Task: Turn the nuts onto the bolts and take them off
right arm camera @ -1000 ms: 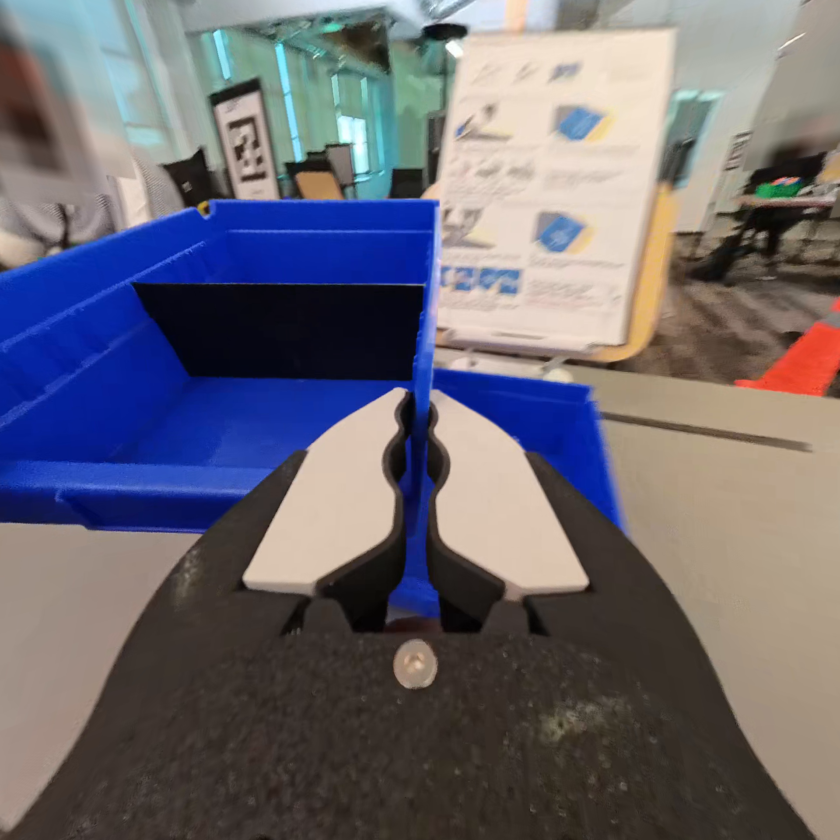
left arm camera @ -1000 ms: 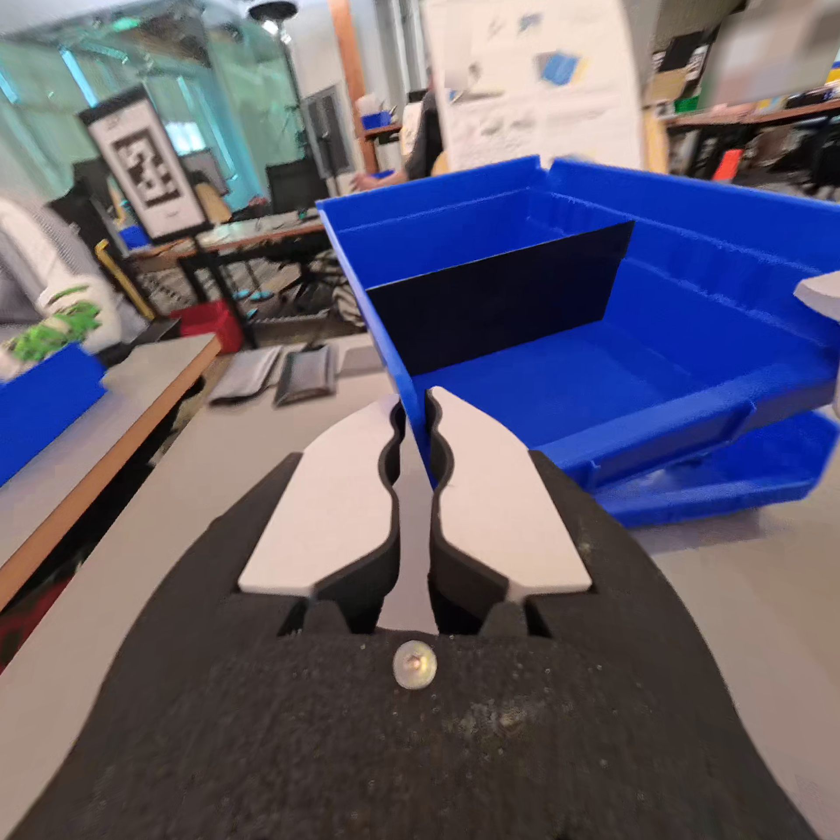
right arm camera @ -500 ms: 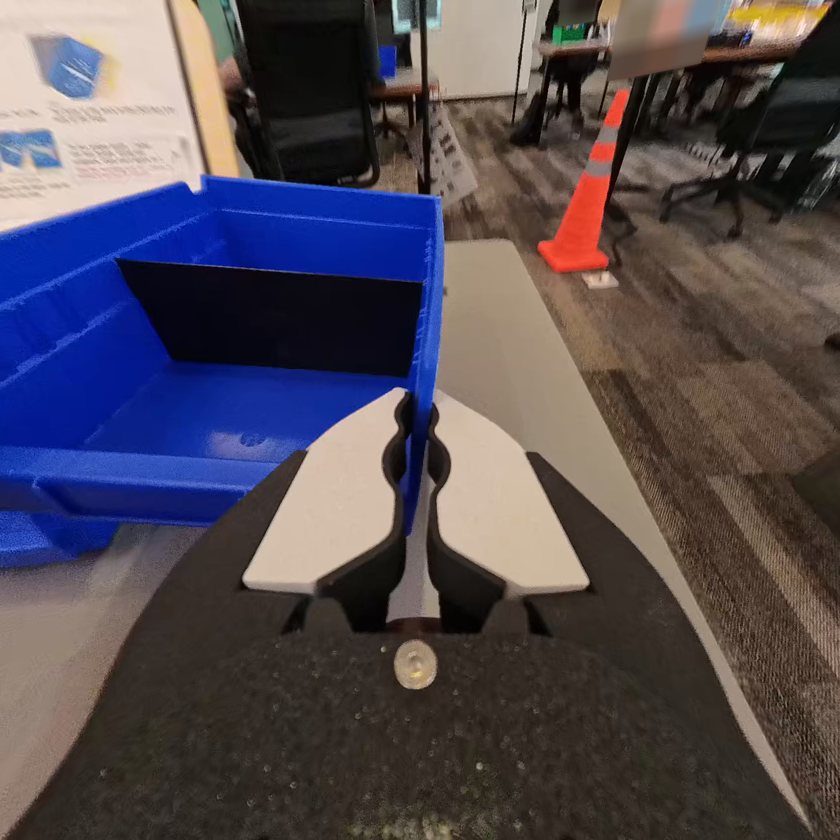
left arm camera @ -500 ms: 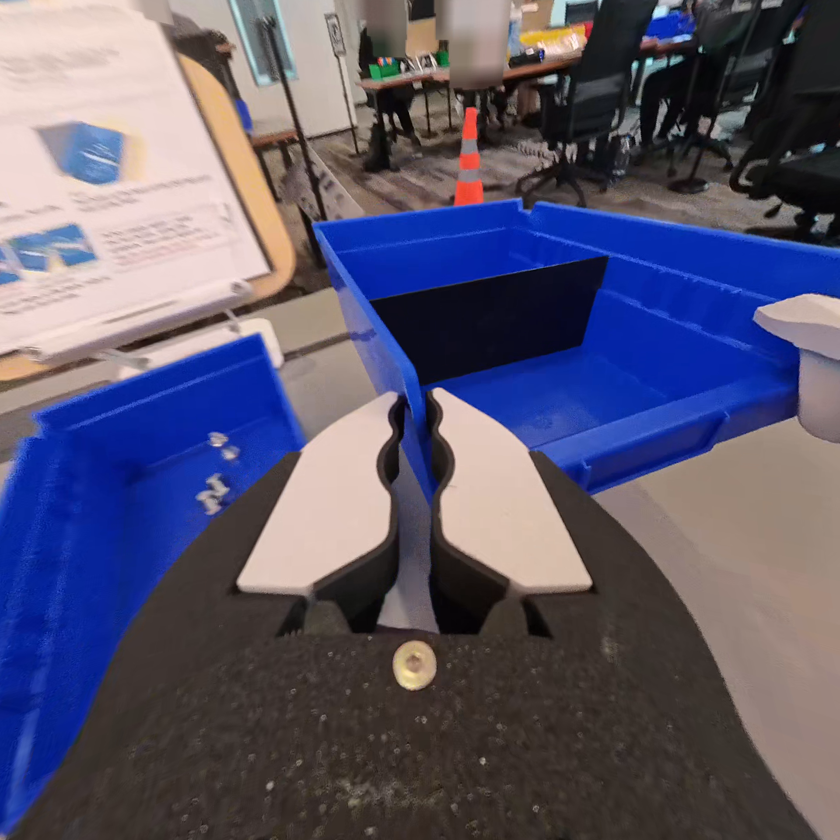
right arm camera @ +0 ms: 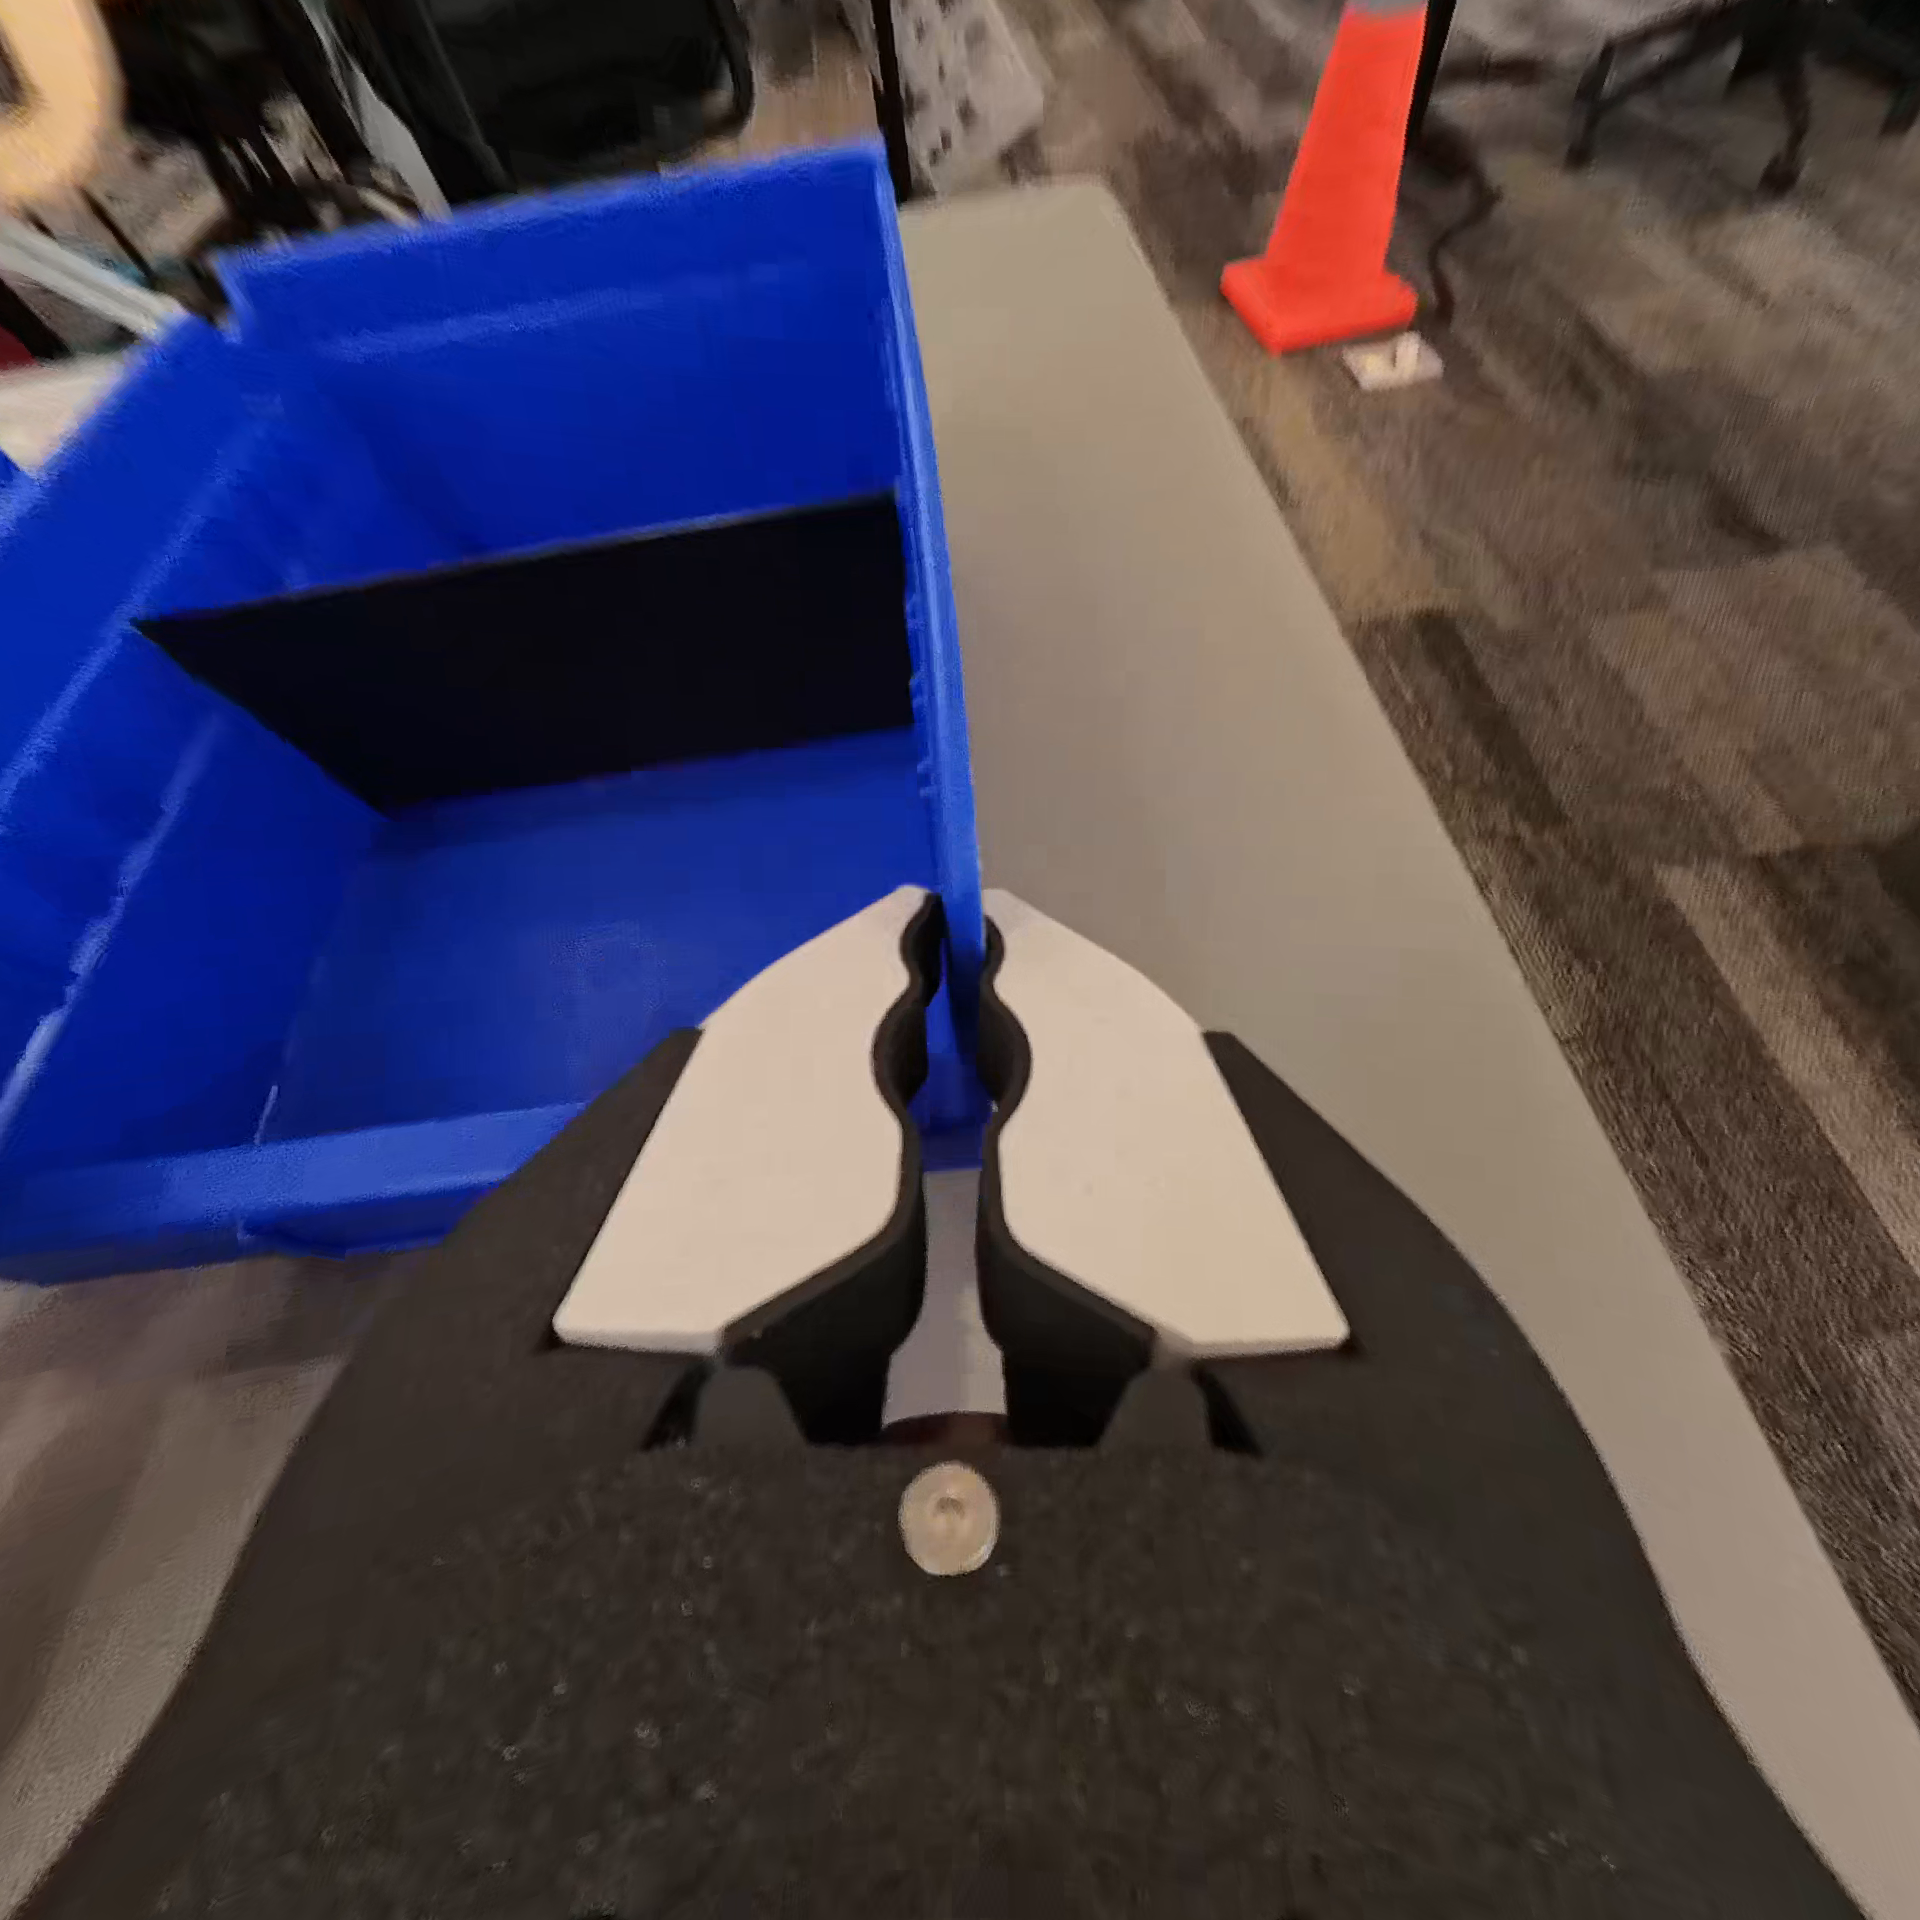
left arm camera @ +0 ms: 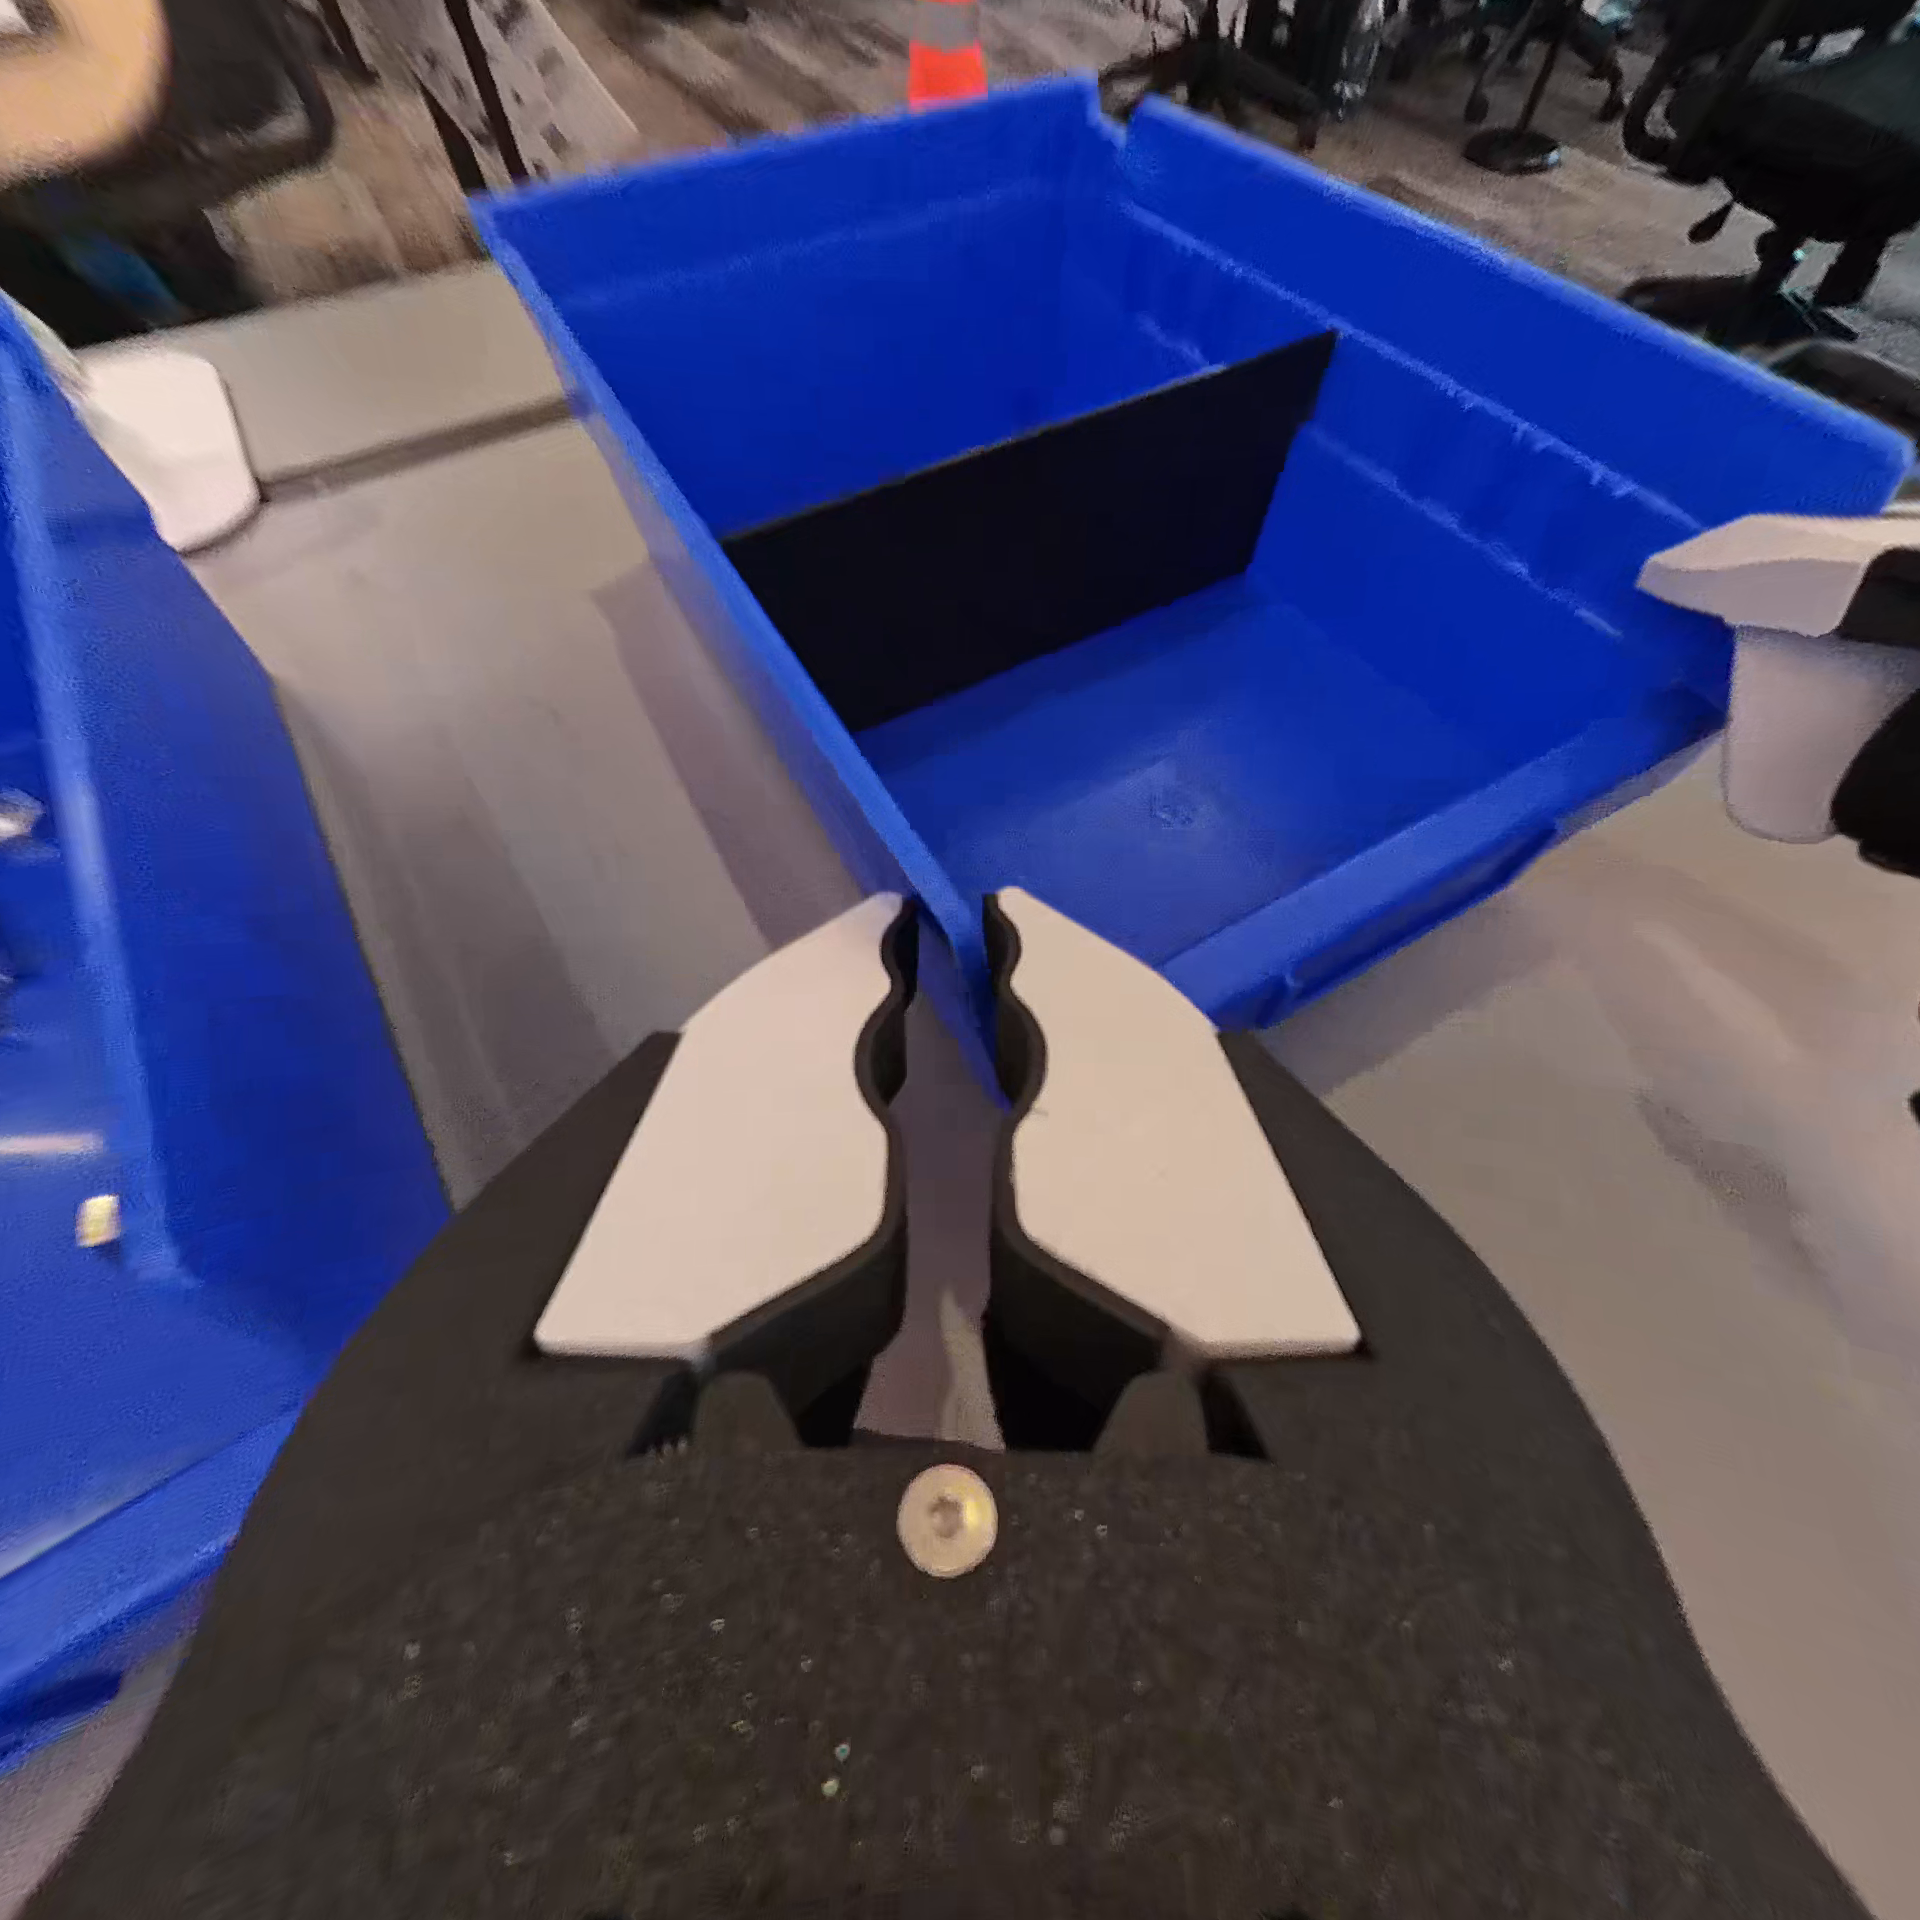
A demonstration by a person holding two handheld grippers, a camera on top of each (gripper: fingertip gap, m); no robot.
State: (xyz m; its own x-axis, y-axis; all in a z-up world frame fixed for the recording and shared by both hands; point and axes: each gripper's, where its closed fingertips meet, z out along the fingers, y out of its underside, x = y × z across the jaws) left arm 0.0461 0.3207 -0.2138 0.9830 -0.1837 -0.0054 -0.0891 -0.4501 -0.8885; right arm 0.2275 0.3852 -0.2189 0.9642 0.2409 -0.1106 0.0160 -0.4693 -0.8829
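Empty divided bin [left arm camera: 1195, 790], side walls clamped by left gripper [left arm camera: 951, 914] and right gripper [right arm camera: 961, 914]; hardware in second bin [left arm camera: 156, 935] untouched; threading not begun.

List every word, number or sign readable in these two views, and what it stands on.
Nothing here can be read.
Moulded mark on the floor of the blue bin: too faint.
Floor tag beside the orange cone: blurred.
Patterned board behind the bin: blurred.
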